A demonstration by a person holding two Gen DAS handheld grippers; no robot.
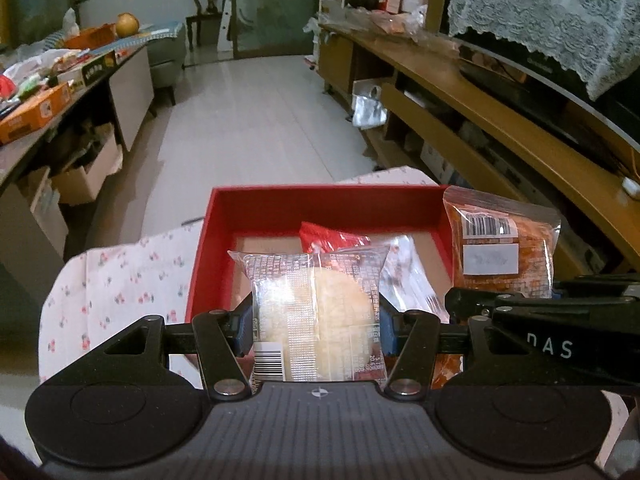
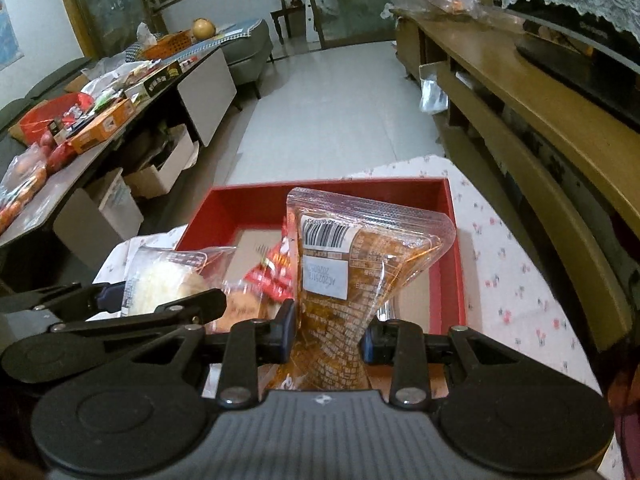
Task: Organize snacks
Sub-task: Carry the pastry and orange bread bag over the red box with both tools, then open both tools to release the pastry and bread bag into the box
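Left tongs (image 1: 317, 330) clamp pale pastry packet (image 1: 316, 316) above red box's (image 1: 320, 204) near edge. Right tongs (image 2: 329, 334) pinch orange snack pouch (image 2: 352, 264) over same box; red wrapper (image 1: 332, 240) lies inside.

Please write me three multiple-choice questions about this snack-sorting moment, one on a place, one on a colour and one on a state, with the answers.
1. Where does the red packet lie?
A. on the floor
B. inside the box
C. on the wooden shelf

2. What colour are the walls of the box?
A. red
B. green
C. white

3. What is the right gripper doing?
A. hanging open with nothing in it
B. lying on the cloth
C. squeezing the orange packet

Answers:
1. B, the red packet rests on the box floor behind the pale round pastry that the left gripper holds.
2. A, both views show red walls on the flowered cloth.
3. C, the packet is pinched narrow between the fingers.
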